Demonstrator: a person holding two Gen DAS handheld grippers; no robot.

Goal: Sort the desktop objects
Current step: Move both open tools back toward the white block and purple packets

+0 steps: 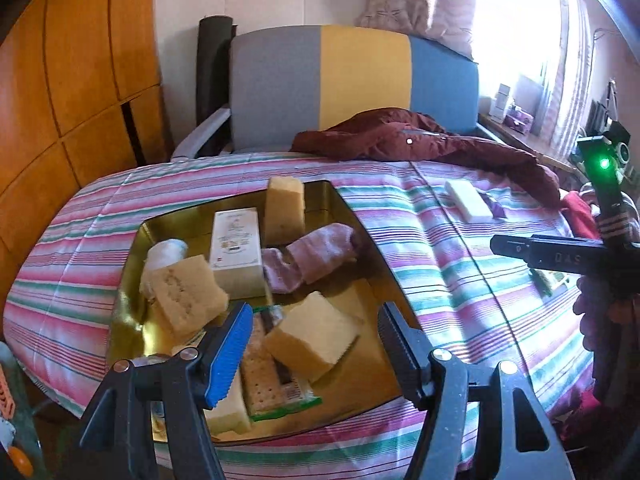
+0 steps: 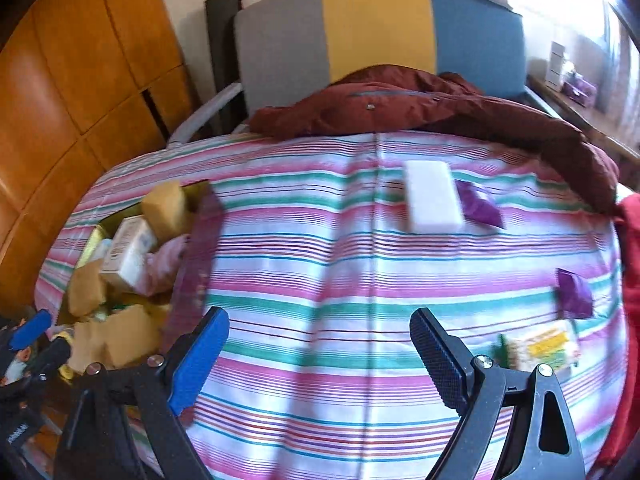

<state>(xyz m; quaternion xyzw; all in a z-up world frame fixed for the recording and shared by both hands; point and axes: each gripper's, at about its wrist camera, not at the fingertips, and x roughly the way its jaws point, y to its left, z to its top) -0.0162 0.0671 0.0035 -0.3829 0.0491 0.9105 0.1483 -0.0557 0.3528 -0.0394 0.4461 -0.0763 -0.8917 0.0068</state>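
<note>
Striped bedspread (image 2: 320, 280) (pink, green, white), gold tray (image 1: 372, 276), maroon jacket (image 1: 420, 140).

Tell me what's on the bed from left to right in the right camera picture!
Gold tray full of sponges → white block → purple packet → yellow-green packet → second purple packet.

Four yellow sponges (image 1: 314, 334), two purple packets (image 2: 575, 294), one white block (image 2: 432, 196).
</note>
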